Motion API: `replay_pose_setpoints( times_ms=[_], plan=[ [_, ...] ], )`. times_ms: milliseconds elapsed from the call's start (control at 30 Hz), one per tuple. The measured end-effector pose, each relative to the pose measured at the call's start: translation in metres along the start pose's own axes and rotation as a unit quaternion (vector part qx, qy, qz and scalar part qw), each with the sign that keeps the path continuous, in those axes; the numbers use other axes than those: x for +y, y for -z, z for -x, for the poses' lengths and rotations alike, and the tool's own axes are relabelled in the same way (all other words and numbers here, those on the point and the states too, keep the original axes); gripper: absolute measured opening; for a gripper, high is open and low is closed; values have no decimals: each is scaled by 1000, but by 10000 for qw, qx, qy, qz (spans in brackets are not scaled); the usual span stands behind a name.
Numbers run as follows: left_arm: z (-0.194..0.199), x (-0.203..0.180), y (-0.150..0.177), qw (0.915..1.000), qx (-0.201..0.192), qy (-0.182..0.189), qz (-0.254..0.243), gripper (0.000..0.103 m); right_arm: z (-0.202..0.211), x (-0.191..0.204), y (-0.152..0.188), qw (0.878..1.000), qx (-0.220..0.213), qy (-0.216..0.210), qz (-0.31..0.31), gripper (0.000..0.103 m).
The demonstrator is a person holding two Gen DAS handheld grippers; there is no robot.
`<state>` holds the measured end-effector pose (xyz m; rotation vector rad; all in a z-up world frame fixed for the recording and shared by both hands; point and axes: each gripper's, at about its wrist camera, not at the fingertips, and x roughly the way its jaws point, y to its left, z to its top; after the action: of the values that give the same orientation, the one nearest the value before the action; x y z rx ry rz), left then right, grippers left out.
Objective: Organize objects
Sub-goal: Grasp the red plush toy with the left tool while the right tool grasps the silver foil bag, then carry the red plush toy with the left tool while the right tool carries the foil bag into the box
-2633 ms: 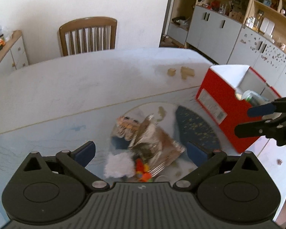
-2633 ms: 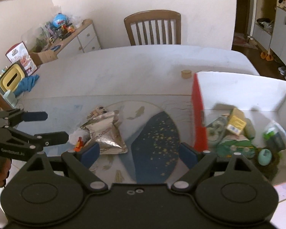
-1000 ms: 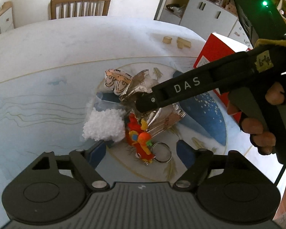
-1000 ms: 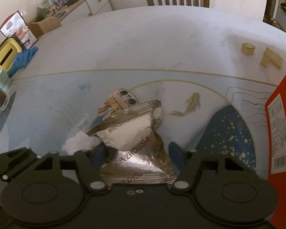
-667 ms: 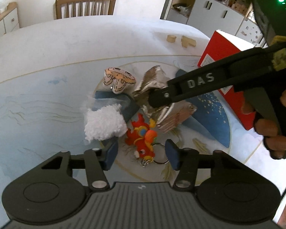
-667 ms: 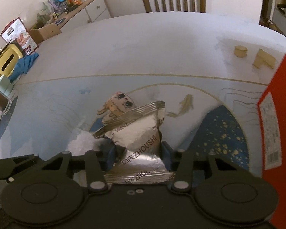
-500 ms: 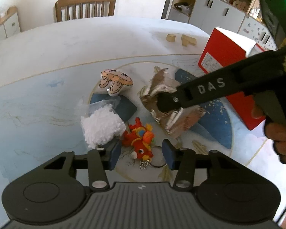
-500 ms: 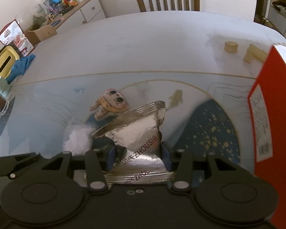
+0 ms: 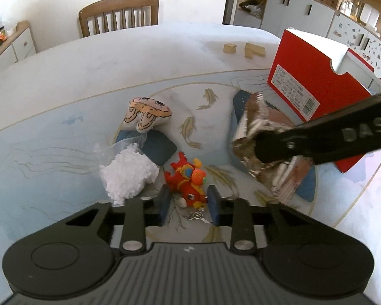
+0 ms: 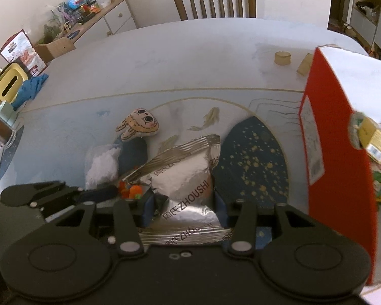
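A red and orange dragon keyring toy (image 9: 188,180) lies on the blue fish-pattern mat (image 9: 63,157), right in front of me. My left gripper (image 9: 188,203) is shut on the toy, a blue pad on each side of it, and the key ring hangs just below. My right gripper (image 10: 183,203) is shut on a crumpled silver foil snack bag (image 10: 183,175). In the left wrist view the foil bag (image 9: 256,129) hangs off the mat beside the red box (image 9: 304,81), under the right gripper's black finger (image 9: 304,145).
A bunny-face plush (image 9: 147,113) and a clear bag of white foam (image 9: 127,175) lie left of the toy. The red box (image 10: 325,152) holds several items. Two wooden blocks (image 9: 241,49) sit farther back. A wooden chair (image 9: 119,15) stands behind the table.
The left jaws have narrowed from wide open until they grip the red toy. The right jaws have shut on the foil bag and carried it right, toward the red box.
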<state>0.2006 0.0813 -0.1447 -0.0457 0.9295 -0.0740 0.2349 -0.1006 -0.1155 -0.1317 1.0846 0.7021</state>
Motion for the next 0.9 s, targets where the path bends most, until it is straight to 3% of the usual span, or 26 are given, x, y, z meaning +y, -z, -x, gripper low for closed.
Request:
replay_pose_setpoints(
  times_ms=[400,633,900],
  plan=[
    [15,-7,-3,9993,-19,-79,354,23,77,-27,8,9995,-265,-53,140,45],
    [21,-13,-4,9980,13,-95,632,22,125,-74,3,9981,-620,48,-40,45],
    [31,-29,-13,9970,-80,-163,753,22,142,-126,-2,9955,-857,290,-266,45]
  ],
)
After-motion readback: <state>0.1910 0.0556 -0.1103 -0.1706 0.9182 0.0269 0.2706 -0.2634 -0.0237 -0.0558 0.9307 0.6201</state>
